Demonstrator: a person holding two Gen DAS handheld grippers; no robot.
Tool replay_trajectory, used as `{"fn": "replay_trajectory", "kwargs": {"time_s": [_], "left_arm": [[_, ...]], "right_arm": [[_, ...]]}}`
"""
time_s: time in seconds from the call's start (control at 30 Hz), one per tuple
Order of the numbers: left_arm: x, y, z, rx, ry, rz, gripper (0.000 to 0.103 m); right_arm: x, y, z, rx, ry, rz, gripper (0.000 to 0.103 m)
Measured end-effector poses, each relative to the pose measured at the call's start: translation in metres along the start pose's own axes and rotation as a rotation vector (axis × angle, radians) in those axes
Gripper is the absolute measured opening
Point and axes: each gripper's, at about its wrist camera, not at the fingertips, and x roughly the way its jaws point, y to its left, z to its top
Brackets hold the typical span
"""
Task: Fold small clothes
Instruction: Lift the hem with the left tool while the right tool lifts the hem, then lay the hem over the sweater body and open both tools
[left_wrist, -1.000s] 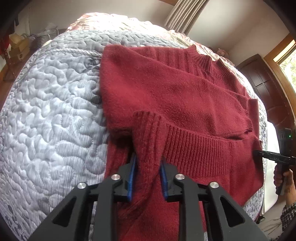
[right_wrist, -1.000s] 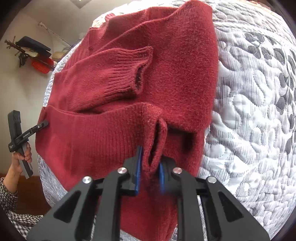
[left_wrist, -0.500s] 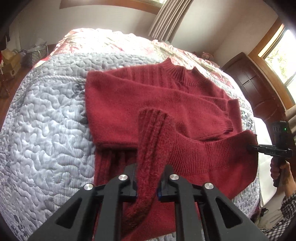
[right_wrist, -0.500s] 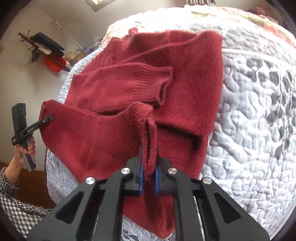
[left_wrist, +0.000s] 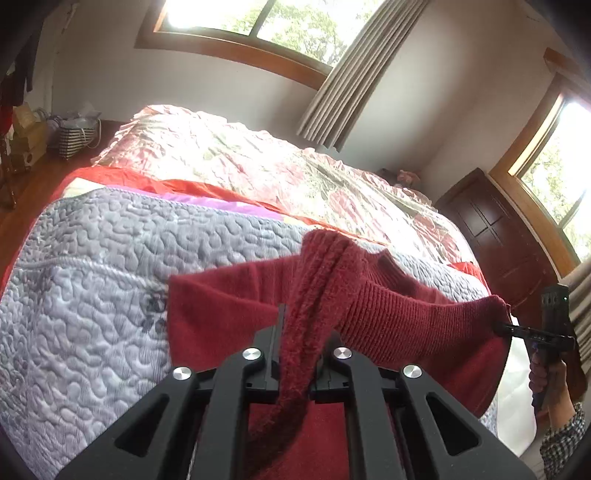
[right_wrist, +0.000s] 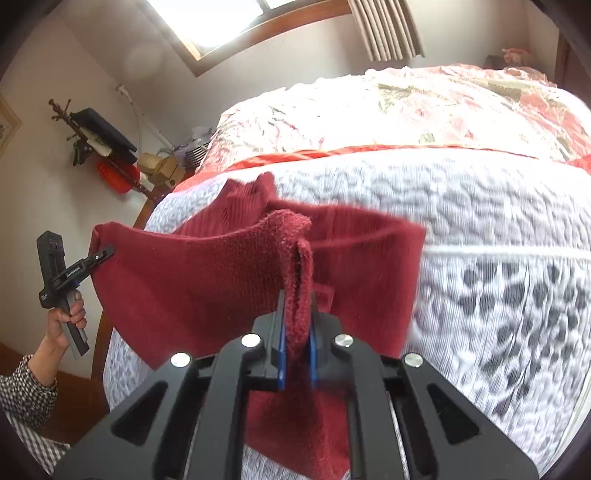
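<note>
Both grippers, left gripper (left_wrist: 301, 345) and right gripper (right_wrist: 296, 332), are clamped on the red sweater's (left_wrist: 221, 314) lifted hem; next, I'd guess, carry it toward the collar

One red sweater (left_wrist: 391, 314), two black grippers — left (left_wrist: 300, 354) and right (right_wrist: 295, 347) — one grey quilt (left_wrist: 92, 295), one floral bedspread (left_wrist: 258, 166), two windows, one dark wooden cabinet (left_wrist: 506, 243).

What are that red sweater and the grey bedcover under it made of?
The red sweater looks like a soft knit, wool or acrylic: ribbed rows along the hem and a fuzzy nap where the left tool and right tool pinch it. The grey bedcover looks like quilted cotton or synthetic, matte, with puffy squiggle stitching.
</note>
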Motion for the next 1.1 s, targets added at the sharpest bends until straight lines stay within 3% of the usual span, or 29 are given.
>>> {"fn": "replay_trajectory", "kwargs": {"time_s": [0.13,0.23,0.43,0.53,0.57,0.6,0.63,0.67,0.7,0.93,1.1], "left_arm": [[0.034,0.016,0.022,-0.041,0.003,0.03,0.008],[0.069,0.026,0.027,-0.052,0.05,0.064,0.008],[0.128,0.048,0.012,-0.097,0.165,0.126,0.01],[0.142,0.053,0.003,-0.101,0.212,0.158,0.017],[0.142,0.053,0.002,-0.097,0.216,0.165,0.024],[0.14,0.053,0.001,-0.101,0.225,0.164,0.04],[0.136,0.052,0.002,-0.112,0.232,0.152,0.049],[0.129,0.051,0.0,-0.121,0.233,0.143,0.062],[0.12,0.048,-0.002,-0.116,0.228,0.139,0.066],[0.054,0.03,-0.044,-0.012,0.241,0.193,0.067],[0.019,0.005,-0.083,0.02,0.239,0.196,0.067]], "right_arm": [[0.031,-0.017,0.034,0.043,0.005,-0.018,0.008],[0.06,-0.033,0.042,0.072,0.051,-0.048,0.008],[0.103,-0.056,0.032,0.107,0.131,-0.158,0.013],[0.104,-0.062,0.025,0.126,0.131,-0.151,0.019],[0.101,-0.062,0.024,0.135,0.129,-0.143,0.022],[0.097,-0.063,0.023,0.149,0.13,-0.128,0.03],[0.091,-0.063,0.02,0.161,0.123,-0.102,0.042],[0.083,-0.062,0.015,0.169,0.109,-0.081,0.045],[0.073,-0.06,0.011,0.164,0.098,-0.073,0.049],[0.031,-0.055,-0.065,0.13,0.157,-0.052,0.049],[0.025,-0.047,-0.124,0.159,0.229,-0.059,0.049]]}}
